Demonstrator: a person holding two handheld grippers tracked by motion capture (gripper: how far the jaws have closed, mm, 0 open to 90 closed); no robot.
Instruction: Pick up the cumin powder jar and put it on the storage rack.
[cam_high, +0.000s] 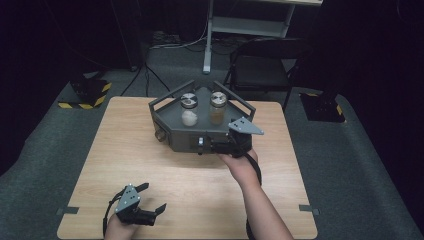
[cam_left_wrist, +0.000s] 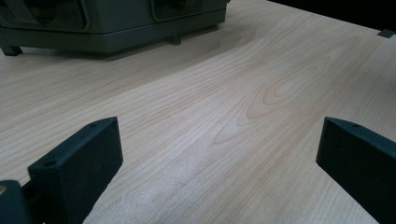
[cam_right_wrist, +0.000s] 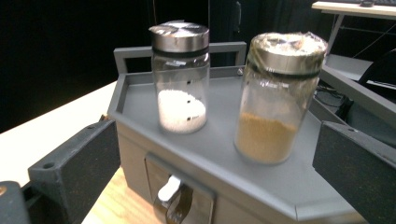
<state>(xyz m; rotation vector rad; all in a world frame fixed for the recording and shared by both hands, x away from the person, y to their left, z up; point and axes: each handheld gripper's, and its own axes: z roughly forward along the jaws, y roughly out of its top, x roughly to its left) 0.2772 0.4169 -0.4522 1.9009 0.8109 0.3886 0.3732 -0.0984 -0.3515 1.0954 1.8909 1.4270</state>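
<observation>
We see two jars upright on a grey rack, our right gripper (cam_high: 231, 145) at its near right edge.

The brown jar (cam_right_wrist: 276, 100) and the white jar (cam_right_wrist: 181, 77) stand side by side on the rack (cam_right_wrist: 140, 95), long axes vertical, lids up, brown to the right. Our right jaws stand wide apart with nothing between them, facing the brown jar; the pads seem clear of the rack, though the high view is dim. Our left gripper (cam_high: 150, 200) rests open near the table's (cam_high: 190, 190) near left corner.
</observation>
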